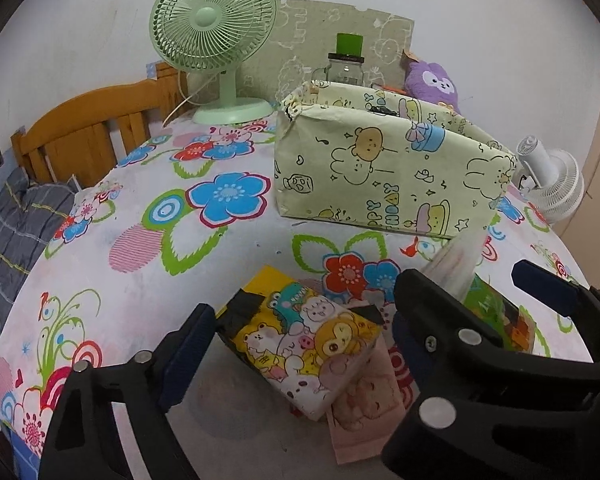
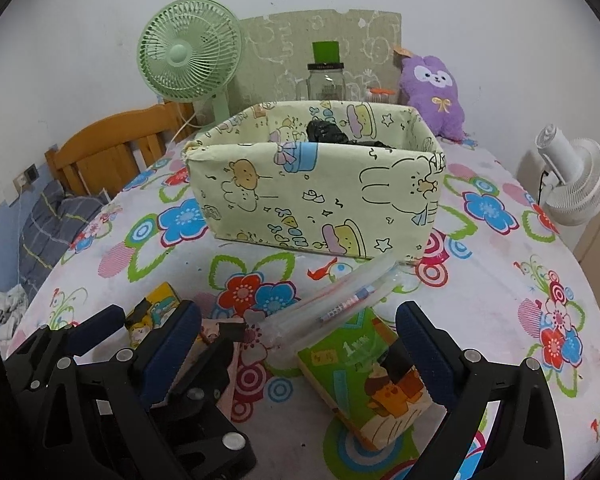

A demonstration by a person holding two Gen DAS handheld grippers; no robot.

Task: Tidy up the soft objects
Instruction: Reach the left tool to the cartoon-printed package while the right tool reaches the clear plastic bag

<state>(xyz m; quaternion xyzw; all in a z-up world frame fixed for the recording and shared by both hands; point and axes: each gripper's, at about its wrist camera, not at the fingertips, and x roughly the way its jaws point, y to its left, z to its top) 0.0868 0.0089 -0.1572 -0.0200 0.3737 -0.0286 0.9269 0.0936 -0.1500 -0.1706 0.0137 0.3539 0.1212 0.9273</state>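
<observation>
- White wall at the back, wooden bed frame point(image 2: 112, 148) off to the left; green fan point(image 1: 212, 36) and white fan point(image 2: 576, 184) at the far corners of the desk point(image 1: 120, 208), which has a loud flower-print cloth on it
- box point(image 2: 316, 192) wrapped in pale cartoon paper sits mid-desk, open top, something black inside; jar point(image 2: 326, 80) with a green lid and a purple plush point(image 2: 432, 92) behind it
- left gripper point(image 1: 300, 344) has its jaws wide, one each side of the yellow pack point(image 1: 300, 344) with cartoon animals; pads don't look like they're pressing on it; pack lies on the desk on top of a pink pack point(image 1: 364, 412)
- right gripper point(image 2: 298, 350) also wide apart, straddling the green pack point(image 2: 372, 384) near the front edge; no contact that I can see
- clear pack point(image 2: 340, 300) lies tilted between the green pack and the box, one end resting on the green one
- both grippers are right beside each other, well short of the box
</observation>
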